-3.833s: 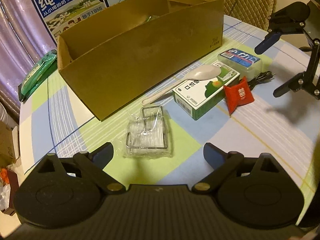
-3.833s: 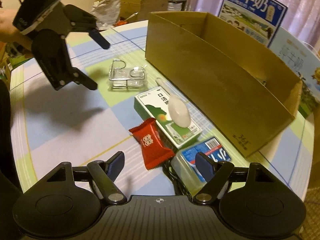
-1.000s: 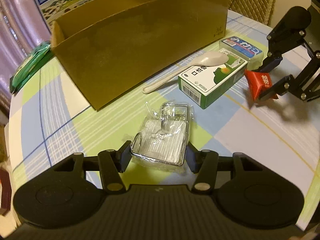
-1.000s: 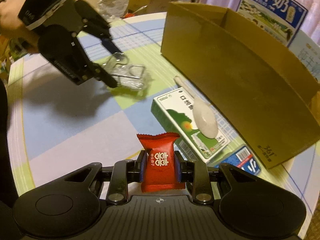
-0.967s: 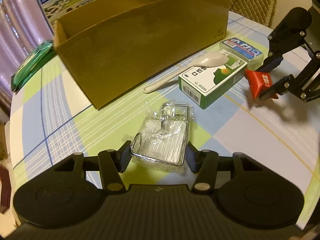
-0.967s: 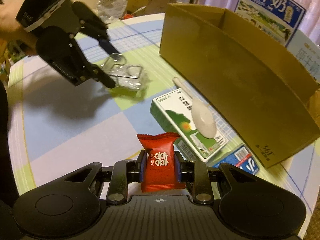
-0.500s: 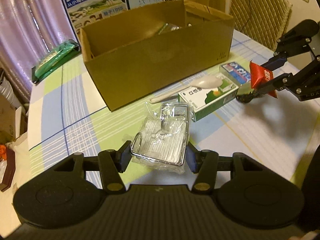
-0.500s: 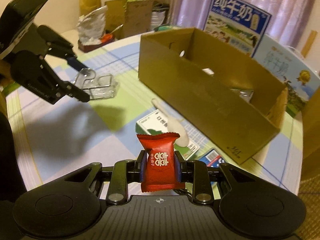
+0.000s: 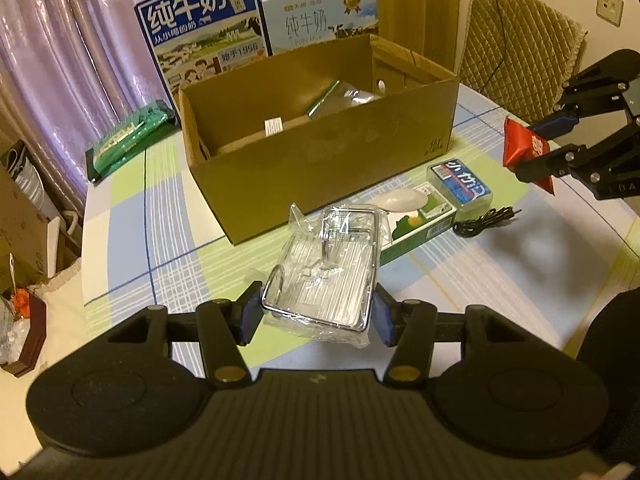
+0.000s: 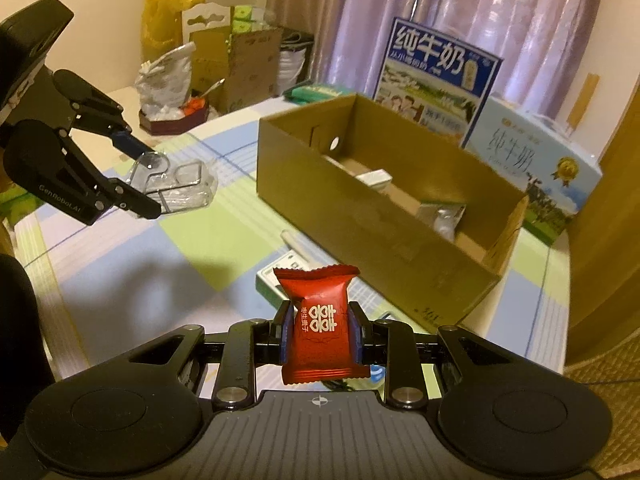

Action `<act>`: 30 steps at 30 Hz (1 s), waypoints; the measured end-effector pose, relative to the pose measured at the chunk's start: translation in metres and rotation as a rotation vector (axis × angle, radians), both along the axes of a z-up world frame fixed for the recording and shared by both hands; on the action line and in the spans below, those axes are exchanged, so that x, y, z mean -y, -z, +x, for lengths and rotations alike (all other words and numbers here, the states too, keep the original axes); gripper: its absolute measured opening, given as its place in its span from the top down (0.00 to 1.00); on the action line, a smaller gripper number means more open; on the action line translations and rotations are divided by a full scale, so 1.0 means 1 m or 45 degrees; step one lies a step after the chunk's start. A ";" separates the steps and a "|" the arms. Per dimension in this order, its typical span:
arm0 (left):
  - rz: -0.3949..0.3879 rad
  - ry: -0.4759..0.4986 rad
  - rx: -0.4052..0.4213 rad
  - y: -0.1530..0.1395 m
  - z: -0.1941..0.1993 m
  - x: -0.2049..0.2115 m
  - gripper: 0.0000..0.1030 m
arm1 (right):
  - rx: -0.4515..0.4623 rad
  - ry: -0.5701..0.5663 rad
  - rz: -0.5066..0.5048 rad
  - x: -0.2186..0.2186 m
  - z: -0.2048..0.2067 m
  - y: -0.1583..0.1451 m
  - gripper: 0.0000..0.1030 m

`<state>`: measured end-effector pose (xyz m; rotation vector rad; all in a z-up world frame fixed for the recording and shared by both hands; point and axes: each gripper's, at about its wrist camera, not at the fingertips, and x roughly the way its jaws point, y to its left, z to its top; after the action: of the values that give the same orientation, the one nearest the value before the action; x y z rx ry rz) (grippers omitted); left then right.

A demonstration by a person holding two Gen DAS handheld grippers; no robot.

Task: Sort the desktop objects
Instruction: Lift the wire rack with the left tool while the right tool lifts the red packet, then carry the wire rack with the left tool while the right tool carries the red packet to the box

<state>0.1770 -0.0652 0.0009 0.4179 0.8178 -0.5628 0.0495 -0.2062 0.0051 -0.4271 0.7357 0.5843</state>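
Observation:
My left gripper (image 9: 316,314) is shut on a wire rack wrapped in clear plastic (image 9: 328,268), held up above the checked tablecloth (image 9: 460,280). The same rack (image 10: 176,188) shows in the right wrist view at the left, between the left gripper's fingers (image 10: 136,204). My right gripper (image 10: 320,338) is shut on a red candy packet (image 10: 322,320), lifted in front of the open cardboard box (image 10: 384,240). That packet (image 9: 520,148) also appears at the far right of the left wrist view. The box (image 9: 320,152) holds a few small items.
On the table before the box lie a green-and-white carton (image 9: 420,224) with a white spoon (image 9: 400,200) on it, a clear case with a blue label (image 9: 460,186) and a black cable (image 9: 484,222). Milk cartons (image 9: 204,48) stand behind the box. A green packet (image 9: 128,140) lies left.
Both grippers closed on their objects and rose from the table: the left lifted the wrapped rack, the right lifted the red packet. Both views now look down into the box.

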 end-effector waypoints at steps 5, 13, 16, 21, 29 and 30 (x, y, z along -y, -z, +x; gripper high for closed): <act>0.003 0.003 0.015 -0.010 -0.003 0.005 0.51 | 0.024 0.027 0.016 0.005 -0.002 -0.012 0.76; -0.016 -0.013 0.023 -0.024 -0.003 0.011 0.51 | 0.015 0.122 0.041 0.017 0.003 -0.020 0.76; -0.019 -0.011 0.029 -0.029 0.000 0.015 0.51 | 0.014 0.163 0.071 0.022 0.009 -0.025 0.76; -0.026 -0.004 0.043 -0.036 0.008 0.023 0.51 | 0.023 0.176 0.091 0.022 0.019 -0.035 0.76; -0.029 0.007 0.051 -0.042 0.023 0.037 0.51 | 0.037 0.182 0.111 0.021 0.037 -0.041 0.76; -0.029 0.008 0.052 -0.042 0.024 0.039 0.51 | 0.038 0.182 0.112 0.021 0.039 -0.042 0.76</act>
<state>0.2012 -0.1037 0.0433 0.4101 0.7704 -0.5669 0.0884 -0.2270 0.0470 -0.2982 0.7032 0.4734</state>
